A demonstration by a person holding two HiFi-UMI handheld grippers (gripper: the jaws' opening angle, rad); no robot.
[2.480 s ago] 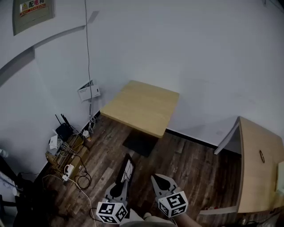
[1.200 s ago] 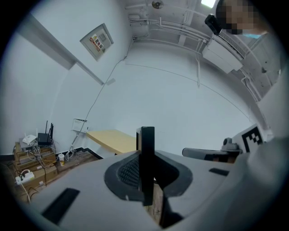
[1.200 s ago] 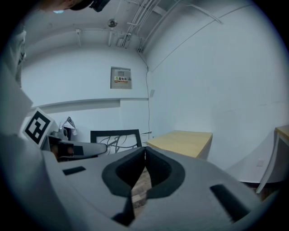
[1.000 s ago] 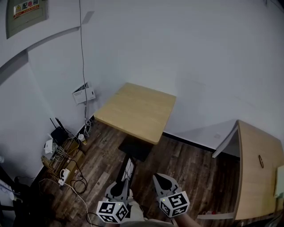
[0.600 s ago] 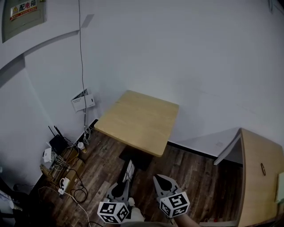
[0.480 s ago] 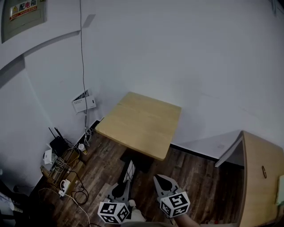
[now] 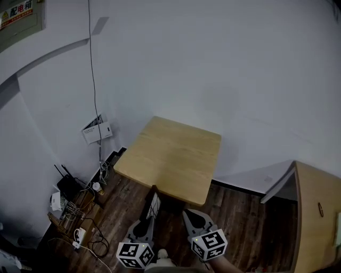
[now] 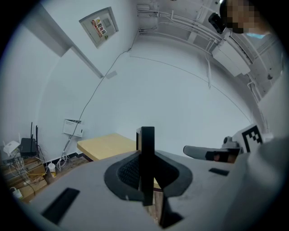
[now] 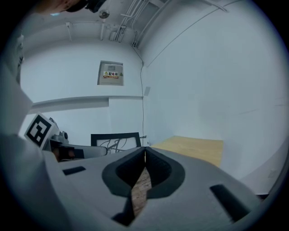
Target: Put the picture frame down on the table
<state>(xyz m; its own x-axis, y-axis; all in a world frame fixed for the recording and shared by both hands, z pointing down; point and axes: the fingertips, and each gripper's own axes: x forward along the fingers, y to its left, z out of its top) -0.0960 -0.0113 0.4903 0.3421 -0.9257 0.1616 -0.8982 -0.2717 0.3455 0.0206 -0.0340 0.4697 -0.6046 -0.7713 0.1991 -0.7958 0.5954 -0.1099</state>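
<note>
A sparse office-like room: white walls, wood-plank floor (image 7: 240, 213), 2 plain tables (image 7: 170, 157), a router (image 7: 66, 184) amid cables, a wall electrical box (image 7: 18, 16).

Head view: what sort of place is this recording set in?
Probably a sparse office or workroom corner: bare white walls, a small wooden table on wood-plank floor, a router amid loose cables, and a wall-mounted electrical box.

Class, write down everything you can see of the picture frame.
The picture frame is thin and rectangular, with a dark border round a white picture of black scribbled lines. The left claw is shut on its lower edge and holds it upright, edge-on to that claw's camera. It hangs in the air above the wood floor, just short of the table, touching nothing else.
</note>
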